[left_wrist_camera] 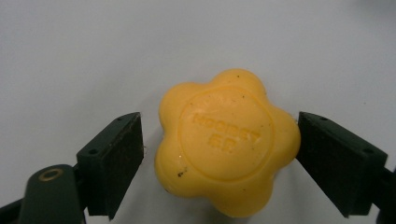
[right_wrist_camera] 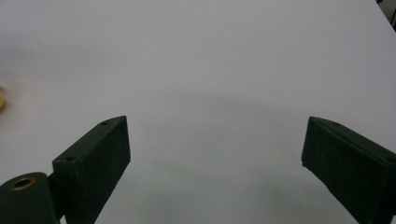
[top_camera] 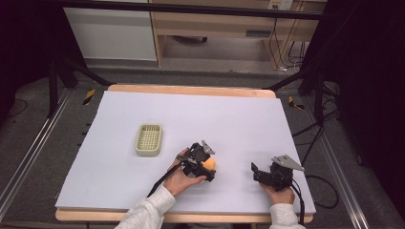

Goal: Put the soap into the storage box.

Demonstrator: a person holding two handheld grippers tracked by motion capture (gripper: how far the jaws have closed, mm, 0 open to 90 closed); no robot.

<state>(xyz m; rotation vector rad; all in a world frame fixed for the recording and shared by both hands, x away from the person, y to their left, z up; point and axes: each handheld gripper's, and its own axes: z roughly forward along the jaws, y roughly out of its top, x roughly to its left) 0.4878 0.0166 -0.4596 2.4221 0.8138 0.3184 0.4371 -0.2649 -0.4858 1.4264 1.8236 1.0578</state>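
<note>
A pale green slotted soap tray (top_camera: 149, 140) rests on the white tabletop (top_camera: 143, 109), left of centre, its slotted face up.

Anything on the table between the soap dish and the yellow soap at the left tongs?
Nothing. In the high view, the stretch from the soap dish to the yellow soap between the left tongs is bare white table.

Hidden and unclear parts

The raised lettering on the yellow soap (left_wrist_camera: 227, 142) is too soft to read; its near edge runs off the frame, and the left gripper (top_camera: 208, 165) covers most of it from above.
</note>
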